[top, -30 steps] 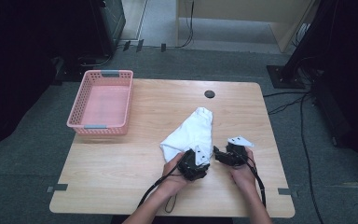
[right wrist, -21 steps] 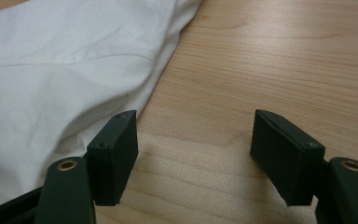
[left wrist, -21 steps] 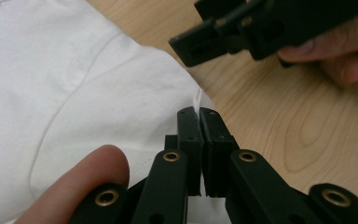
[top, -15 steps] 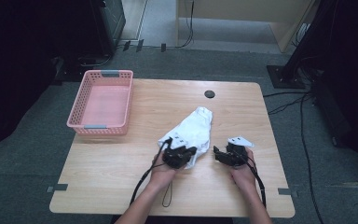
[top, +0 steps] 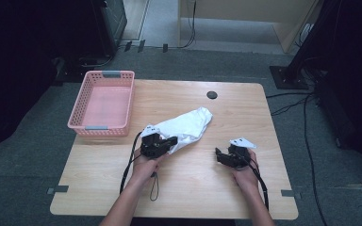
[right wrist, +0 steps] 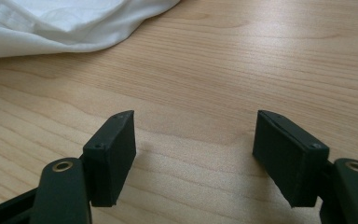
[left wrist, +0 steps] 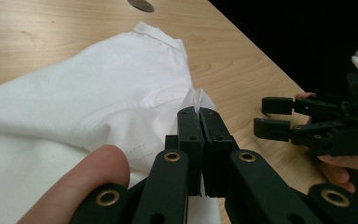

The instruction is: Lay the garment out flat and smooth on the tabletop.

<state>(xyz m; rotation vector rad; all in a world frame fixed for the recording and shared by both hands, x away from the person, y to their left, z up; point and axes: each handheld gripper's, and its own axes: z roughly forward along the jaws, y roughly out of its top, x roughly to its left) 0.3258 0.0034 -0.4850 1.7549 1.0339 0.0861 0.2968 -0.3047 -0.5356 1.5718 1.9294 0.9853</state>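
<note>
Left claw (left wrist: 200, 116) pinches white cloth (left wrist: 84, 93); right claw (right wrist: 193, 154) gapes.

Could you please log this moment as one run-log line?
left gripper: shut on white shirt edge | right gripper: open, empty, over table | pink basket: empty

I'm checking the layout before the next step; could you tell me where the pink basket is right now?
In the high view, the pink basket sits at the table's far left corner, just left of the white cloth and beyond the left gripper.
</note>
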